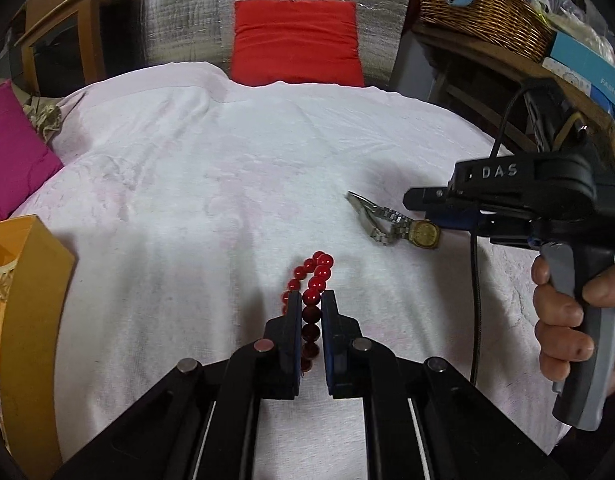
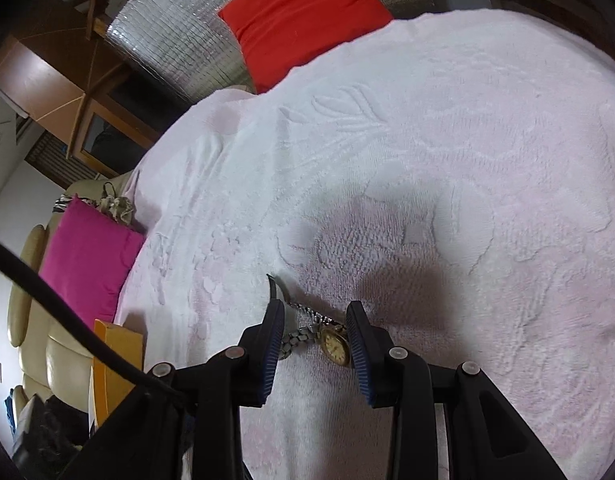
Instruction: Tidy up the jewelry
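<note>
A red bead bracelet (image 1: 312,285) lies on the pale pink towel (image 1: 227,184). My left gripper (image 1: 310,300) is shut on the bead bracelet, with beads pinched between the blue pads. A gold-faced wristwatch (image 1: 424,233) with a metal link band lies to the right. In the right wrist view the watch (image 2: 334,345) sits between the fingers of my right gripper (image 2: 316,312), which is open around it. The right gripper's body (image 1: 519,188) shows in the left wrist view, hovering over the watch.
A yellow jewelry box (image 1: 31,304) stands at the left edge, also in the right wrist view (image 2: 119,356). A red cushion (image 1: 297,42) lies at the back, a magenta cushion (image 1: 11,152) at left. A wicker basket (image 1: 487,8) sits on a shelf at right.
</note>
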### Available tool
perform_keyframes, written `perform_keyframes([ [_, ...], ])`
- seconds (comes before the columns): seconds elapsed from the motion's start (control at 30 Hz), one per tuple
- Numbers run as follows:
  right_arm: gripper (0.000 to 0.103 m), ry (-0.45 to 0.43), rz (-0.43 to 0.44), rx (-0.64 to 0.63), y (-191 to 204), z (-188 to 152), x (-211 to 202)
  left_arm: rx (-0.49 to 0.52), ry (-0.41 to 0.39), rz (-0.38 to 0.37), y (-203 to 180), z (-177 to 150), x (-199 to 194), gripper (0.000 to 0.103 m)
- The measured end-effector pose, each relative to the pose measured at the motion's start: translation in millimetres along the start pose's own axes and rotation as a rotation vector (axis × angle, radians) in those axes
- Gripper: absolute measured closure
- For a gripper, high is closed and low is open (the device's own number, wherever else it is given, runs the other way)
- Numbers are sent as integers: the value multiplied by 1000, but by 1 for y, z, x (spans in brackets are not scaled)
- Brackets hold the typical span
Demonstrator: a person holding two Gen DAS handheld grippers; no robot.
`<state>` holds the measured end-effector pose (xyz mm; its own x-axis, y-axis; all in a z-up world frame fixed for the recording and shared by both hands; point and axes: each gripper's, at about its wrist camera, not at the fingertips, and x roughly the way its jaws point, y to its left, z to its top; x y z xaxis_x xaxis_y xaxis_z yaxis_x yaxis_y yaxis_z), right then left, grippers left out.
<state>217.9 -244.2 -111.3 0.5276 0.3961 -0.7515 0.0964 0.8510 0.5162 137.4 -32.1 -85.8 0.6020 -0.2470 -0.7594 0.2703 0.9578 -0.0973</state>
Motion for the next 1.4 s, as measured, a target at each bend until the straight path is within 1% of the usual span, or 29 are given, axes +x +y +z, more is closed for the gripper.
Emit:
perform_keyframes([
  [0.1,67,5,-11,14,-3,-2,5,-9,5,5,5,0,1,93],
  [0.23,67,8,1,8,-1,-5,1,-23,19,15,9,-1,3,93],
  [0.3,67,26,26,4,1,-8,-2,-36,26,17,11,-1,4,93],
  [0.4,67,78,84,21,1,-13,-3,-47,29,22,13,-1,5,93],
  [0.6,67,111,159,50,1,-19,-9,-51,35,39,17,-2,4,93],
  [0.67,67,98,139,58,0,-20,-9,-46,34,49,18,-3,4,93],
  [0.73,67,55,90,39,3,-18,-12,-43,34,55,18,-3,4,93],
  [0.87,67,7,45,7,10,-14,-11,-41,41,66,18,-3,5,93],
  [1.0,66,-12,1,-33,18,-11,-1,-34,43,69,17,-3,6,93],
  [1.07,60,-11,-16,-49,21,-11,7,-29,45,73,16,-3,7,93],
  [1.1,60,-5,-25,-52,22,-11,11,-27,44,75,16,-3,7,93],
  [1.27,58,-5,-27,-69,22,-12,18,-35,48,77,18,-3,8,93],
  [1.4,58,12,7,-59,18,-13,17,-38,50,79,17,-3,8,93],
])
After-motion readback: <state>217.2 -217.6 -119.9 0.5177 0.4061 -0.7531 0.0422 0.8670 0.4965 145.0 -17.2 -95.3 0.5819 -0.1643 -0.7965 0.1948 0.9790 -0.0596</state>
